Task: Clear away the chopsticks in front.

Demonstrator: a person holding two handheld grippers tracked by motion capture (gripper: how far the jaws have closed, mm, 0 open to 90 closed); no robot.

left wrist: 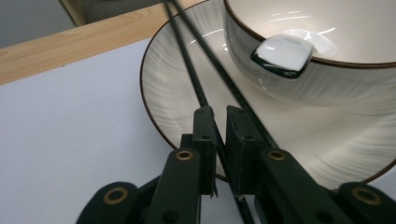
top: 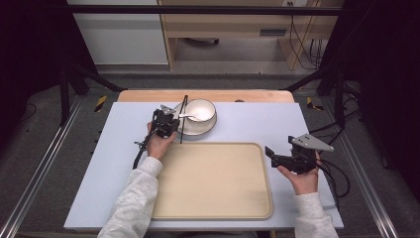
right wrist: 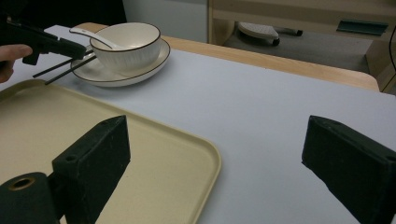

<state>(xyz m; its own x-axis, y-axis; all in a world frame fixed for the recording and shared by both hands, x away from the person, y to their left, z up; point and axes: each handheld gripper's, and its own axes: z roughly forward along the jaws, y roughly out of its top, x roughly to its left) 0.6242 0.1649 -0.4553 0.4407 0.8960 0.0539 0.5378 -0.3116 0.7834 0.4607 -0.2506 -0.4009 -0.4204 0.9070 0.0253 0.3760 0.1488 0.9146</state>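
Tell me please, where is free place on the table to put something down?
The tray is bare. The blue mat lies free between the plate and the right gripper. Crowded: the plate's left edge, with chopsticks and left gripper.

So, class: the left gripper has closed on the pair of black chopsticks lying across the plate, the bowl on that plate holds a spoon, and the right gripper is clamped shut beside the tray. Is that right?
One thing is wrong: the right gripper is not clamped shut. The right gripper view shows its jaws wide apart, holding nothing, beside the tray. The left gripper closed on the chopsticks, the plate, the bowl and the spoon are as stated.
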